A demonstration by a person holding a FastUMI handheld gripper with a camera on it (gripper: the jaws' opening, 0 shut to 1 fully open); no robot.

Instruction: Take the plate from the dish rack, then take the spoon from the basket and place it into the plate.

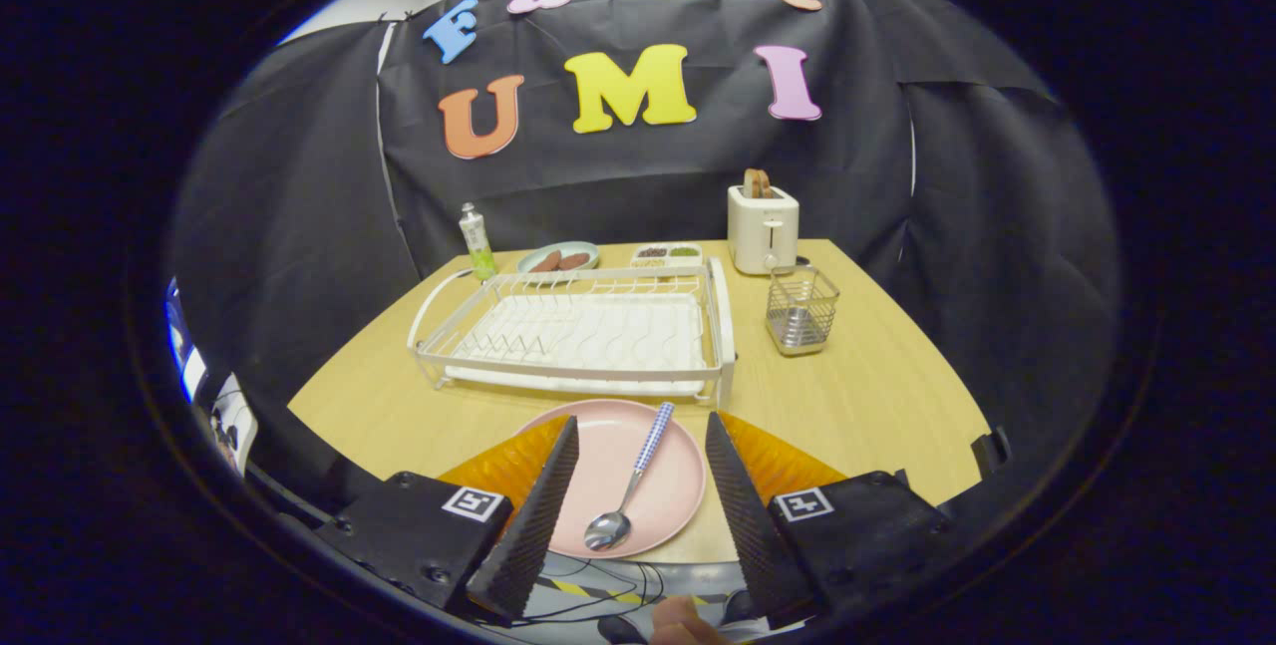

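Note:
A pink plate (618, 471) lies flat on the wooden table (877, 396), just in front of the white dish rack (578, 331). A spoon (630, 481) with a blue checked handle rests in the plate, bowl toward me. My gripper (643, 441) is open, hovering above the plate with one finger on each side of it and nothing held. A wire basket (800, 311) stands upright to the right of the rack, with no cutlery showing in it.
At the back of the table stand a cream toaster (762, 226), a green tube (477, 241), a small plate of food (558, 258) and a divided tray (668, 253). The table's near edge runs just under my fingers.

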